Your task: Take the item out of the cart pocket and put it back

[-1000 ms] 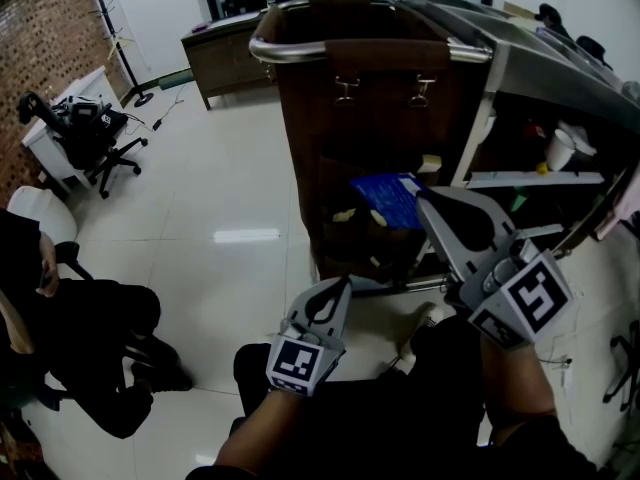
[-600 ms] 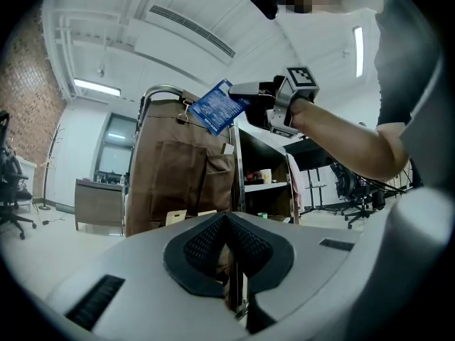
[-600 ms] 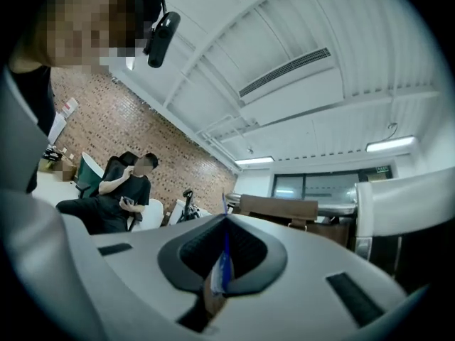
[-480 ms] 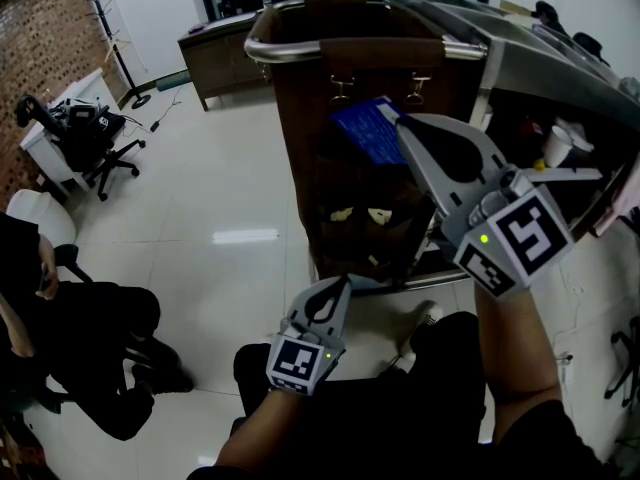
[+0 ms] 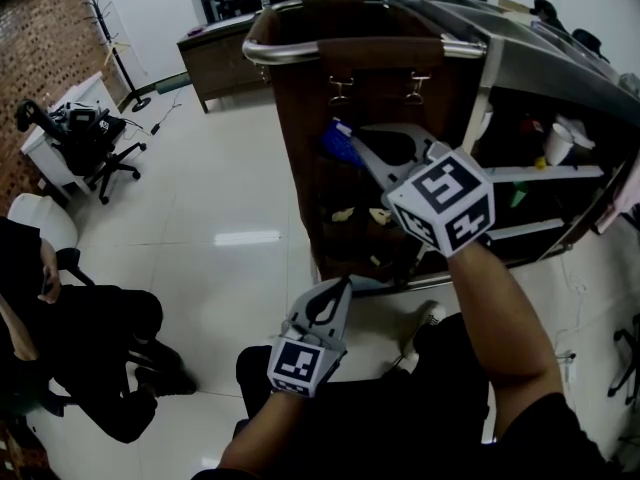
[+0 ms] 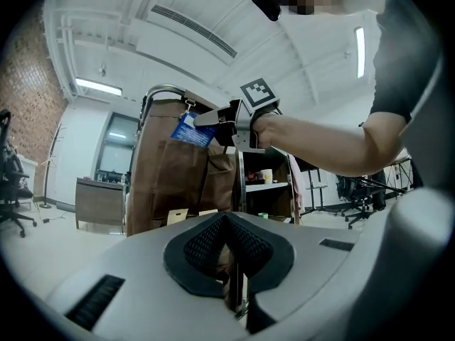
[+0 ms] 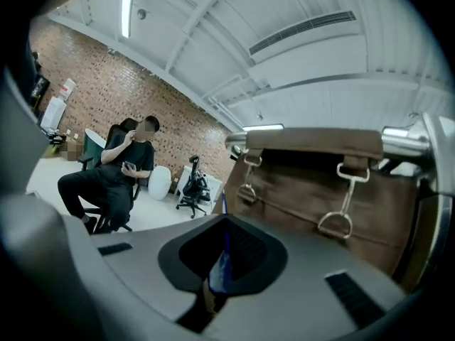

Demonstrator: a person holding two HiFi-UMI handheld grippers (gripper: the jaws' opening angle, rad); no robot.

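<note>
Since a second ago the right tool (image 5: 352, 148) has lifted off the cart's (image 5: 300, 198) lower pocket and swung left. It has also rolled, so its marker cube now faces the head camera. The left tool (image 5: 343, 282) has stayed put. The right forearm reaches up and forward, with the wrist turned inward. The left forearm is low and near the body, and its tool points at the cart base. The right tool's jaws are nearly together, pinching the blue packet (image 5: 336, 139). The packet is out of the pocket, up against the cart's brown front, below the rail (image 5: 300, 52). The left tool's jaws are closed together and hold nothing.
</note>
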